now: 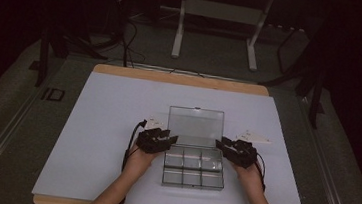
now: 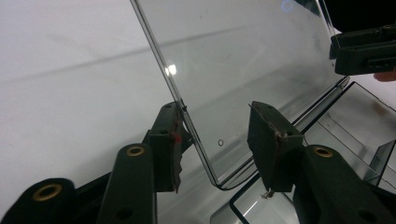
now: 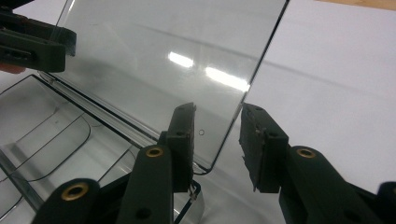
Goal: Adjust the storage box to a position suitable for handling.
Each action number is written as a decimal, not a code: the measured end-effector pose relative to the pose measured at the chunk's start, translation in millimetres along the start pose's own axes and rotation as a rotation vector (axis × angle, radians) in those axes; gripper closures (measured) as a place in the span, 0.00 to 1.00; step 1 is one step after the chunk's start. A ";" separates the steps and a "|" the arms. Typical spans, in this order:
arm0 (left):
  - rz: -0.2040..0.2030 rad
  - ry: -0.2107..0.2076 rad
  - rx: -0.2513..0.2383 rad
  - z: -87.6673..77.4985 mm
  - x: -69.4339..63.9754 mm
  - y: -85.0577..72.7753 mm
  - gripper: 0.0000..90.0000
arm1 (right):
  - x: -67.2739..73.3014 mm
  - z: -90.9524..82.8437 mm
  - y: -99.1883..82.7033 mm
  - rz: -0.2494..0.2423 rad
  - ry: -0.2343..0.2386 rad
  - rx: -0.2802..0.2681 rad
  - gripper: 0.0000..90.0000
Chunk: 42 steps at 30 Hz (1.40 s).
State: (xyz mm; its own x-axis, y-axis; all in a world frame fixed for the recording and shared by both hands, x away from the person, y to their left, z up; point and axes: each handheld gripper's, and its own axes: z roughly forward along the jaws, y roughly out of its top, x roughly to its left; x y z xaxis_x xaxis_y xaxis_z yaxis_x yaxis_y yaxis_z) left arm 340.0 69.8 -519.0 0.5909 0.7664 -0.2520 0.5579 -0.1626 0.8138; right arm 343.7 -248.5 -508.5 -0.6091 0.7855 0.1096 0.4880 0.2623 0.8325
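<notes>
Releasing raised lid (image 1: 195,126) of clear box (image 1: 193,170) on surface (image 1: 106,125). Left tongs (image 1: 171,140) and right tongs (image 1: 220,144) part-open around lid edges, pads apart from it. Next, likely: withdraw both sideways without knocking lid.

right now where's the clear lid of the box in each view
High view: the lid stands open at table centre, behind the compartments.
Left gripper view: upper middle, its left edge between the open jaws.
Right gripper view: upper left, its right edge between the open jaws.
Shared landmark: the hinge line where lid meets box.
</notes>
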 end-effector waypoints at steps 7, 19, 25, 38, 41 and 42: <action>-0.056 -0.006 0.019 2.9 4.7 -2.1 0.55 | 0.6 2.5 -1.2 -0.001 -0.007 0.015 0.73; -0.108 -0.007 0.042 5.1 8.3 -3.4 0.50 | 1.2 5.2 -1.5 0.004 -0.011 0.027 0.73; -0.107 -0.009 0.043 6.1 8.4 -3.5 0.52 | 0.3 7.6 -3.0 0.015 -0.008 0.032 0.73; -0.003 0.003 0.020 -5.5 -2.1 2.4 0.50 | -1.8 -1.0 2.4 0.005 -0.002 0.020 0.67; 0.000 -0.003 0.018 -9.2 -4.1 3.7 0.47 | -3.1 -5.8 3.5 -0.001 0.003 0.012 0.66; 0.002 -0.004 0.016 -10.3 -5.0 3.7 0.46 | -3.3 -6.8 3.7 -0.002 0.004 0.012 0.66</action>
State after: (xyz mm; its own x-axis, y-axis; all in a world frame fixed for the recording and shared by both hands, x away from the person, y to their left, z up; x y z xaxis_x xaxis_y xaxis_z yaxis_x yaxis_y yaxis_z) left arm 333.1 71.8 -509.3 0.5946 0.7633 -0.2525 0.5660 -0.1743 0.8058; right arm 343.2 -253.9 -502.1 -0.6126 0.7827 0.1100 0.4941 0.2706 0.8263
